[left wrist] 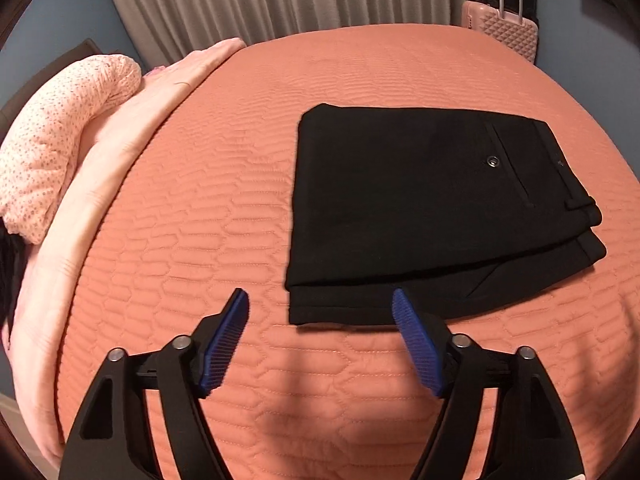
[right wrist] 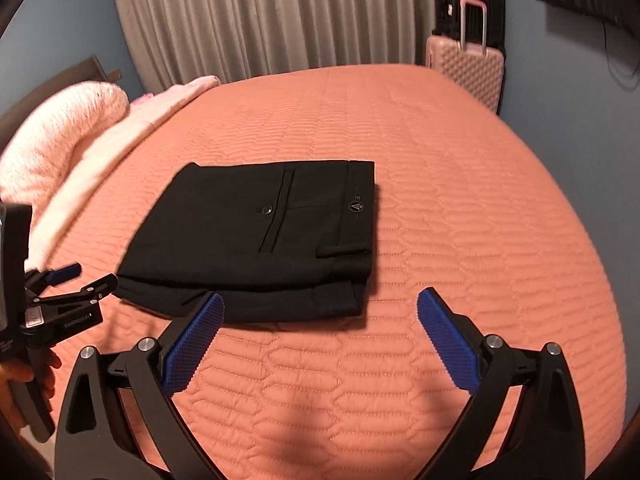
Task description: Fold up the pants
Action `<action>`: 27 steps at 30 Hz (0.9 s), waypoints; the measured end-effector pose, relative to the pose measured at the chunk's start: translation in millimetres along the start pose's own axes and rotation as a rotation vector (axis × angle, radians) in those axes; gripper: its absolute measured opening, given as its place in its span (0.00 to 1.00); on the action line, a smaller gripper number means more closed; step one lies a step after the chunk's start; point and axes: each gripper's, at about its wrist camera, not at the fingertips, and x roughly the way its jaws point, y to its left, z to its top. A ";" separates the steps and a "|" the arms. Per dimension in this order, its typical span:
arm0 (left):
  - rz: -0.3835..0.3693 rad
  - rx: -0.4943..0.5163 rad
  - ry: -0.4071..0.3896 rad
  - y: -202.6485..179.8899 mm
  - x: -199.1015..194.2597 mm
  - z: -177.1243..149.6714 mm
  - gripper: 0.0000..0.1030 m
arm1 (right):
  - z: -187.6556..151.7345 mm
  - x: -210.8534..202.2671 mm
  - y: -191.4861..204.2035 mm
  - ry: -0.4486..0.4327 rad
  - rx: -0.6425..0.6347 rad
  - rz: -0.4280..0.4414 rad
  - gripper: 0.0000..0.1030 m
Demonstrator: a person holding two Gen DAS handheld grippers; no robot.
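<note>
Black pants (left wrist: 420, 204) lie folded into a compact rectangle on the orange quilted bed (left wrist: 240, 200), back pocket and button up. They also show in the right wrist view (right wrist: 260, 236). My left gripper (left wrist: 320, 304) is open and empty, hovering just short of the pants' near edge. My right gripper (right wrist: 320, 308) is open and empty, just in front of the pants' near right corner. The left gripper also shows at the left edge of the right wrist view (right wrist: 72, 280), open, held by a hand.
A pink speckled pillow (left wrist: 64, 136) and a pale pink blanket (left wrist: 132, 132) lie along the bed's left side. A pink suitcase (right wrist: 468, 68) stands past the far right corner. Grey curtains (right wrist: 272, 16) hang behind.
</note>
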 end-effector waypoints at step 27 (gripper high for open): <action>0.061 0.026 0.043 18.4 89.1 31.0 0.90 | 11.8 108.4 15.3 0.099 -0.201 -0.122 0.93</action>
